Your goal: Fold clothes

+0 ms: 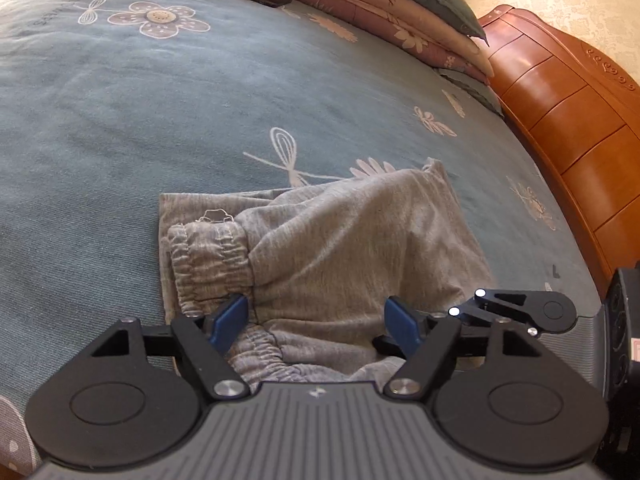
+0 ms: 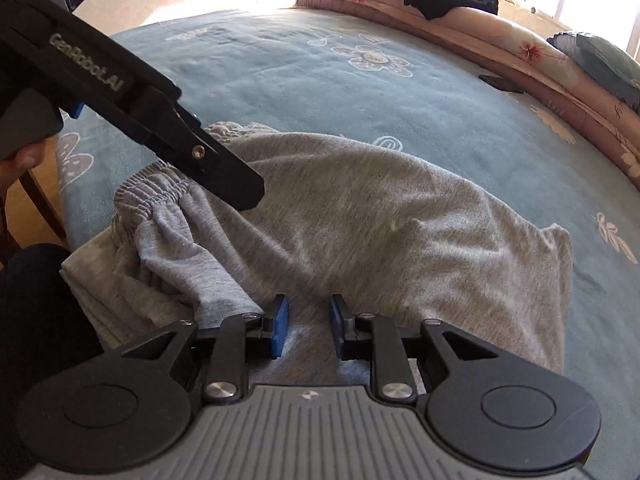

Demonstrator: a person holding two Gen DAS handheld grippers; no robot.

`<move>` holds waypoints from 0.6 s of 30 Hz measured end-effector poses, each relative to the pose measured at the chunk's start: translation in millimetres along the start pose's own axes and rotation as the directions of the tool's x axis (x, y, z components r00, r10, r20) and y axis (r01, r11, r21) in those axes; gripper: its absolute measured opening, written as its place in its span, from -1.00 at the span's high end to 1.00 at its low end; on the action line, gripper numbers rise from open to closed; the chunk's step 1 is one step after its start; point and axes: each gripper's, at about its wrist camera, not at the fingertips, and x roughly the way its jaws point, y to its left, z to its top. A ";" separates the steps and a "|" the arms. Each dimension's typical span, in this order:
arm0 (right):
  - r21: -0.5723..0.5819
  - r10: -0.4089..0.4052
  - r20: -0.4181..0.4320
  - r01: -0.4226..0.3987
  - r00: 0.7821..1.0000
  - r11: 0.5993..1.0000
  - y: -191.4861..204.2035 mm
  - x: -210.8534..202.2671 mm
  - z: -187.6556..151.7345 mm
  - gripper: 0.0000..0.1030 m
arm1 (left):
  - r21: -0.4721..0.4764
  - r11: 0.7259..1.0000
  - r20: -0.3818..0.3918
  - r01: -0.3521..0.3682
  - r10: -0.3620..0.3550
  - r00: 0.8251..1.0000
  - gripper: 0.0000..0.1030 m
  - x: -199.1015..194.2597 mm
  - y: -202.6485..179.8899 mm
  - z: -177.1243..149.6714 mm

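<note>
We have the grey pants [image 2: 360, 216] lying on the bed [image 1: 120, 120], near its front edge, partly doubled over, with the elastic waistband [image 1: 208, 256] bunched on one side and a loose fold humped up in the middle. We judge the cloth a soft, light jersey that will drape and sag rather than hold a crease, and will slide little on the blue cover, so it wants taking at the thick, gathered waistband or at a doubled edge, where there is more to pinch than a single layer. Our left gripper [image 1: 320, 320] hangs over the waistband end, slanted down, its blue fingers [image 1: 230, 318] spread wide to either side of the cloth and pressing on nothing. Our right gripper [image 2: 308, 326] is slanted down at the nearer edge of the pants, its fingers [image 2: 280, 326] drawn in to a narrow gap with grey cloth showing in it; we cannot tell whether they actually pinch it. In the right view the left gripper's black body crosses above the waistband, with a hand [image 2: 22, 160] on its grip. Beyond lie folded quilts [image 1: 360, 4] and a wooden headboard [image 1: 560, 112].
</note>
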 end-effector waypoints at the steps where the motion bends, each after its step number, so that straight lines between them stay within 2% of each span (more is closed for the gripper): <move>1: 0.026 0.007 0.025 -0.007 1.000 1.000 -1.8 2.0 -0.5 0.49 | -0.012 1.000 0.016 -0.013 0.014 1.000 -0.33 -1.4 2.9 2.3; 3: 0.078 0.017 0.029 -0.019 0.999 0.997 -6.0 3.8 3.7 0.49 | -0.044 0.999 0.016 -0.032 0.033 0.999 -0.27 -3.0 5.0 8.0; 5: 0.097 0.023 0.024 -0.025 0.999 0.995 -6.2 1.1 2.0 0.48 | -0.019 0.998 0.004 -0.055 0.055 0.998 -0.27 -4.9 2.6 11.2; 8: 0.089 0.073 0.011 -0.073 0.997 0.993 -6.7 -24.2 -14.7 0.47 | 0.033 0.997 -0.005 -0.070 0.070 0.998 -0.28 -15.3 -2.6 10.2; 10: 0.116 0.099 0.032 -0.102 0.995 0.988 -14.2 -48.3 -25.3 0.44 | 0.070 0.994 0.020 -0.087 0.086 0.996 -0.39 -27.7 -12.5 11.8; 11: 0.133 0.105 0.050 -0.111 0.993 0.985 -19.3 -60.6 -29.5 0.40 | 0.090 0.994 0.037 -0.060 0.057 0.998 -0.43 -32.6 -18.8 13.8; 13: 0.152 0.078 0.099 -0.092 0.992 0.984 -30.3 -79.6 -36.5 0.15 | 0.122 0.992 0.055 0.024 -0.031 0.998 -0.52 -36.1 -33.3 19.1; 15: 0.185 0.017 0.101 -0.035 0.995 0.982 -40.7 -77.7 -38.4 0.15 | 0.154 0.982 0.045 0.113 -0.121 0.992 -0.54 -27.1 -51.6 25.3; 16: 0.205 -0.007 0.098 -0.013 0.995 0.979 -45.9 -75.5 -39.8 0.15 | 0.171 0.976 0.033 0.135 -0.142 0.989 -0.54 -18.7 -61.0 27.2; 18: 0.271 -0.006 0.073 -0.014 0.997 0.962 -56.0 -61.9 -46.1 0.15 | 0.172 0.974 0.015 0.144 -0.149 0.989 -0.54 2.9 -73.7 30.0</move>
